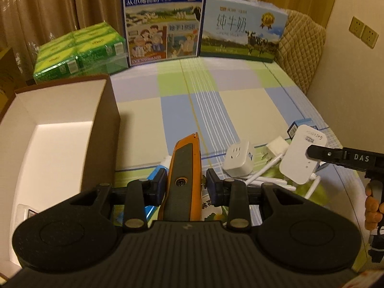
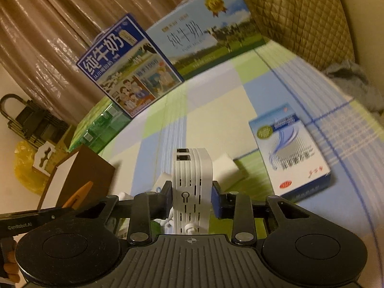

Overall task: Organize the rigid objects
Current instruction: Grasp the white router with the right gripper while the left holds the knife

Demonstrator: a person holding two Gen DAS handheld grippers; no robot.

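Checked tabletop [image 1: 240, 100] fills mid frame. Brown open box [image 1: 60, 132] at left edge, white inside. Left gripper [image 1: 184, 182] bottom centre, pinching orange utility knife [image 1: 184, 168]. Right gripper [image 2: 192, 199] bottom centre of own view, clamped on white ribbed adapter [image 2: 192, 182]. White cube socket [image 1: 237, 160] lower right.

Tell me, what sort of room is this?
Most likely a home, perhaps a dining corner: a table under a blue, green and cream checked tablecloth, long brown curtains behind, printed milk cartons stacked at the back, and a quilted tan chair cover beside the wall.
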